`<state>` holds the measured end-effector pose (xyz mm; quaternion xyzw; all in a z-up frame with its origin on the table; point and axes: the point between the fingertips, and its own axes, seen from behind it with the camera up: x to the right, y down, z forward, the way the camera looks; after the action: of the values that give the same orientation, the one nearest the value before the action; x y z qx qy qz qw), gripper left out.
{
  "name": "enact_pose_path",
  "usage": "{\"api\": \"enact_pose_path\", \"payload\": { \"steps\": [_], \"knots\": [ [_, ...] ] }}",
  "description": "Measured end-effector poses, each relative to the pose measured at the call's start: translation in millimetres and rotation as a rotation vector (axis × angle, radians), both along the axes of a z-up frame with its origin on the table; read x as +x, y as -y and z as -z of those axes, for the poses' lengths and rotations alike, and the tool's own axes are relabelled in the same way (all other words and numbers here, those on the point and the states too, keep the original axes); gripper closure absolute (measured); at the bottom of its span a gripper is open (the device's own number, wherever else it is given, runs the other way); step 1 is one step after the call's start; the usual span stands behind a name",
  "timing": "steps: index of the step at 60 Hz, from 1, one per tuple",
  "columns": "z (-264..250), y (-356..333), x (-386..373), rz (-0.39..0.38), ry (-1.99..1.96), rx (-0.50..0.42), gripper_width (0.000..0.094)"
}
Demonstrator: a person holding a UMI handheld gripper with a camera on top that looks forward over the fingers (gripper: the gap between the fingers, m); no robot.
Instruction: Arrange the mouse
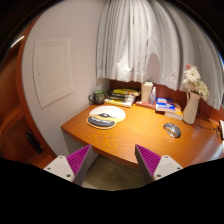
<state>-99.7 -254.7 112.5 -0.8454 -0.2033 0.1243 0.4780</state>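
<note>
A small grey mouse (172,130) lies on the wooden desk (140,135), toward its right side, near a white vase of flowers (191,100). My gripper (114,160) hangs well short of the desk's near edge, open, with nothing between its purple pads (82,157). The mouse is far beyond the fingers, ahead and to the right.
A round white plate-like object with a dark item on it (105,117) sits on the desk's left part. Stacked books (124,97), a cup (147,92) and a blue box (166,104) line the back. White curtains (150,40) hang behind. The floor (112,172) lies below the fingers.
</note>
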Motion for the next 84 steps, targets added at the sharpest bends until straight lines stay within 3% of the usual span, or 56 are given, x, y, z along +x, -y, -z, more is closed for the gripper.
{"api": "enact_pose_path", "payload": {
  "steps": [15, 30, 58, 62, 72, 84],
  "knots": [
    [86, -75, 117, 0.181, 0.088, -0.088, 0.0074],
    [118, -180, 207, 0.319, 0.138, -0.116, 0.0072],
    [122, -338, 260, 0.379, 0.060, -0.169, 0.0077],
    [123, -348, 261, 0.397, 0.043, -0.174, 0.0123],
    [125, -363, 264, 0.428, 0.018, -0.185, 0.0364],
    [124, -367, 264, 0.462, 0.064, -0.181, 0.0477]
  ]
}}
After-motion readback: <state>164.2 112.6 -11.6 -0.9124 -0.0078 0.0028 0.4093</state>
